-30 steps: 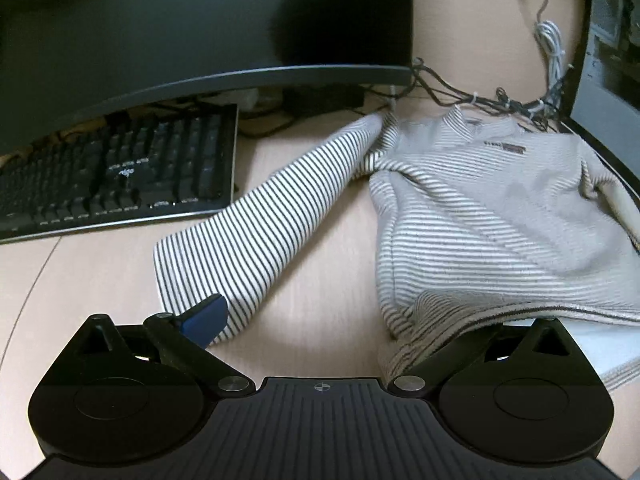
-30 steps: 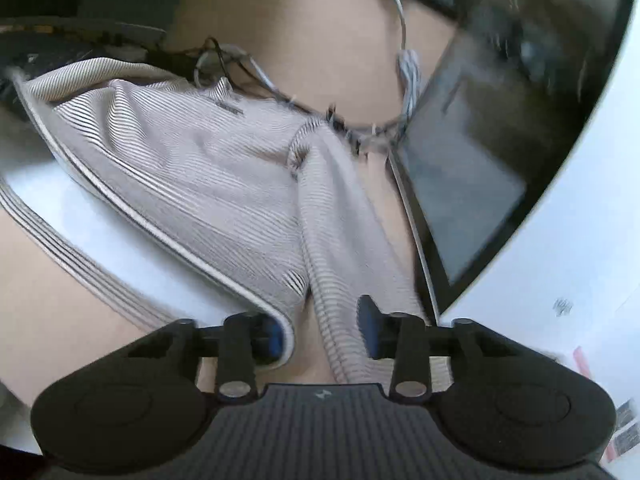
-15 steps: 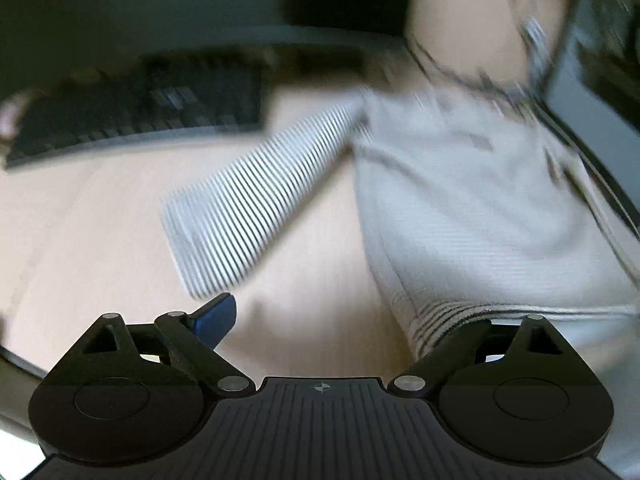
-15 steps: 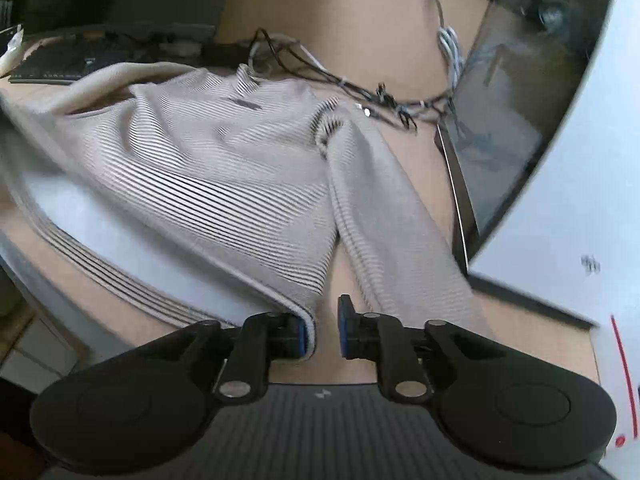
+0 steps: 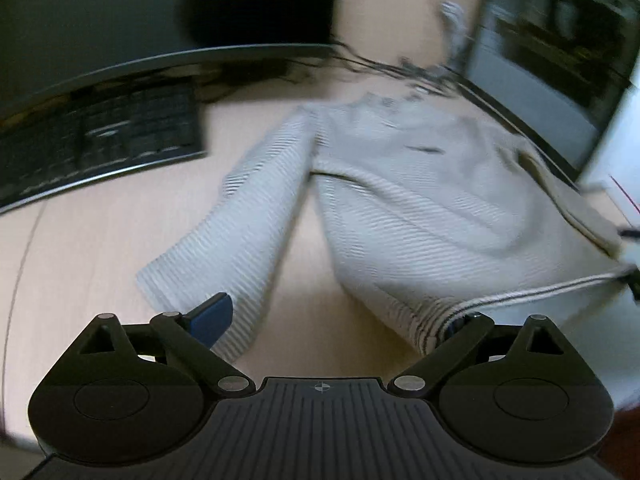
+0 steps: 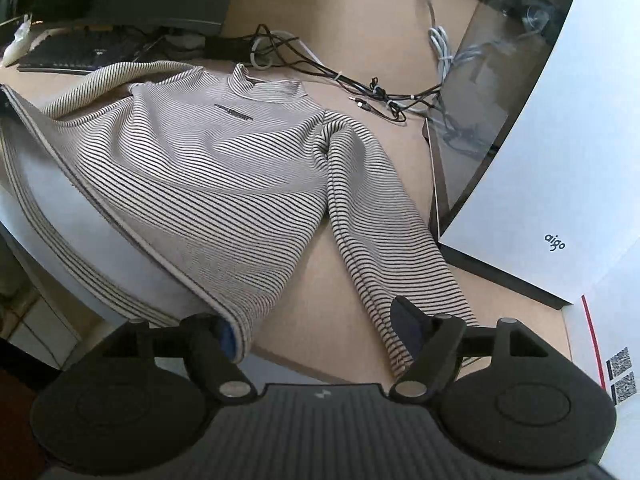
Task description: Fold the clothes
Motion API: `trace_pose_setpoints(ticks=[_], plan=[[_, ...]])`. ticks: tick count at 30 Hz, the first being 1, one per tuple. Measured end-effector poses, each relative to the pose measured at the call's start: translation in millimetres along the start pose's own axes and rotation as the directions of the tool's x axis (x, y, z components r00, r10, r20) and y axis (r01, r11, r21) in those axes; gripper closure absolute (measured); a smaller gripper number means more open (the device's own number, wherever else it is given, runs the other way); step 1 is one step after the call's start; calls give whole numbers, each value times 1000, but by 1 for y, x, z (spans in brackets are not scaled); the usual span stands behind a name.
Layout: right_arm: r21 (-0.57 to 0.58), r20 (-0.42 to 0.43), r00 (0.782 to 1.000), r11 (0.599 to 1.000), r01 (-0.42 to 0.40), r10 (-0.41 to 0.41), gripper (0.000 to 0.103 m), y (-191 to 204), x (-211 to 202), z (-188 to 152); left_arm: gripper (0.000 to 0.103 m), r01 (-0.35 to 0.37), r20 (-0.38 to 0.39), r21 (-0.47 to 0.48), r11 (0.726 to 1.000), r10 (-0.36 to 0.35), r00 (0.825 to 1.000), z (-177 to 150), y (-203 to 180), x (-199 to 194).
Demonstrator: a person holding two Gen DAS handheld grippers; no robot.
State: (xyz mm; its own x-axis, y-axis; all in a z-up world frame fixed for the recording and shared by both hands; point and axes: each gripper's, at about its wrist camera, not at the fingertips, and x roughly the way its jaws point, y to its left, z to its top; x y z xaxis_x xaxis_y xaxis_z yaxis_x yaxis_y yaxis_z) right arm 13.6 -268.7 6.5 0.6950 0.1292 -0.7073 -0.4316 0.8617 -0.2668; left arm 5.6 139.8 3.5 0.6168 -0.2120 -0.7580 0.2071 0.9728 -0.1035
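A beige sweater with thin dark stripes point(image 6: 208, 168) lies spread on the wooden desk point(image 6: 332, 304), collar toward the far side. In the right wrist view its hem hangs off the desk's near edge and one sleeve point(image 6: 380, 232) runs down toward me. My right gripper point(image 6: 316, 332) is opening. The hem corner lies against its left pad point(image 6: 226, 336), and the sleeve cuff passes by the right fingertip, unpinched. The left wrist view is blurred. There the sweater point(image 5: 420, 208) and its other sleeve point(image 5: 248, 232) lie ahead of my left gripper point(image 5: 336, 320), jaws wide apart, the hem draped over the right finger.
A black keyboard point(image 5: 100, 148) and a dark monitor point(image 5: 120, 20) stand at the far left. Tangled cables point(image 6: 340, 76) lie behind the collar. A white computer case with a glass side point(image 6: 560, 160) borders the right. Floor tiles point(image 6: 32, 328) show past the desk's near edge.
My right gripper's jaws, nearly shut on the hem corner before, now stand wide apart. Both grippers have drawn back and risen, so more of the sweater shows.
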Motion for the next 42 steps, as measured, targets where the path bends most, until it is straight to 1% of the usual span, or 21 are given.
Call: trace_pose_setpoints(ticks=[1, 5, 7, 9, 10, 11, 12, 15, 18, 20, 23, 26, 28, 29, 30, 32, 34, 36, 39, 41, 42], plan=[[7, -3, 1000, 1000, -4, 4, 26, -1, -2, -1, 4, 26, -13, 28, 999, -26, 1000, 2, 1, 0], [95, 8, 998, 993, -67, 66, 26, -13, -8, -1, 4, 155, -34, 40, 987, -153, 988, 4, 4, -7], [158, 32, 990, 978, -138, 135, 24, -19, -13, 2, 3, 224, -16, 31, 974, -224, 975, 7, 4, -13], [235, 72, 970, 941, -245, 234, 22, -26, -19, 3, 2, 279, 25, 10, 960, -279, 960, 10, 1, -18], [257, 87, 962, 927, -274, 260, 18, -28, -21, 4, 1, 306, 47, 0, 952, -305, 951, 12, 0, -21], [246, 82, 967, 935, -255, 243, 17, -27, -21, 5, 1, 333, 68, -10, 943, -331, 941, 13, -1, -23], [224, 70, 975, 949, -223, 212, 17, -25, -20, 5, 0, 341, 89, -28, 940, -337, 937, 17, 1, -25], [172, 30, 985, 970, -172, 170, 17, -22, -18, -3, 0, 310, 126, -76, 948, -299, 946, 28, 6, -28], [193, 22, 986, 967, -169, 168, 17, -24, -25, -15, 0, 257, 158, -93, 962, -240, 958, 37, 13, -31], [224, 20, 989, 964, -146, 145, 17, -32, -31, -21, 0, 242, 167, -112, 964, -222, 961, 44, 20, -28], [336, 34, 996, 938, -88, 82, 17, -48, -42, -26, 0, 211, 154, -123, 970, -192, 969, 52, 26, -15], [433, 61, 998, 901, -28, 2, 17, -59, -48, -19, 0, 114, 117, -89, 990, -103, 988, 58, 24, 5], [470, 70, 996, 882, 12, -51, 36, -62, -47, -9, 0, 32, 99, -40, 999, -28, 995, 62, 21, 23], [478, 66, 996, 878, 23, -62, 54, -60, -42, -2, 0, -9, 91, -15, 1000, 10, 996, 64, 20, 32], [488, 63, 996, 872, 25, -64, 61, -57, -35, 5, 0, -25, 77, -7, 1000, 25, 997, 65, 21, 39], [484, 73, 997, 875, -2, -38, 61, -43, -21, 22, 0, -40, 52, -2, 999, 40, 998, 65, 25, 47], [458, 90, 996, 888, -36, -6, 62, -25, -8, 40, 0, -39, 57, -17, 999, 40, 998, 61, 34, 41], [400, 117, 993, 913, -76, 32, 62, -3, 2, 57, 0, -33, 78, -53, 998, 37, 996, 55, 48, 28], [316, 140, 985, 938, -143, 103, 61, 19, 15, 78, 0, -50, 65, -158, 986, 61, 996, 42, 72, 8], [253, 149, 977, 949, -186, 152, 57, 29, 25, 91, 0, -62, 60, -153, 986, 72, 996, 32, 81, -3], [229, 152, 973, 951, -207, 175, 55, 32, 31, 96, 3, -74, 52, -132, 988, 82, 995, 26, 82, -7]])
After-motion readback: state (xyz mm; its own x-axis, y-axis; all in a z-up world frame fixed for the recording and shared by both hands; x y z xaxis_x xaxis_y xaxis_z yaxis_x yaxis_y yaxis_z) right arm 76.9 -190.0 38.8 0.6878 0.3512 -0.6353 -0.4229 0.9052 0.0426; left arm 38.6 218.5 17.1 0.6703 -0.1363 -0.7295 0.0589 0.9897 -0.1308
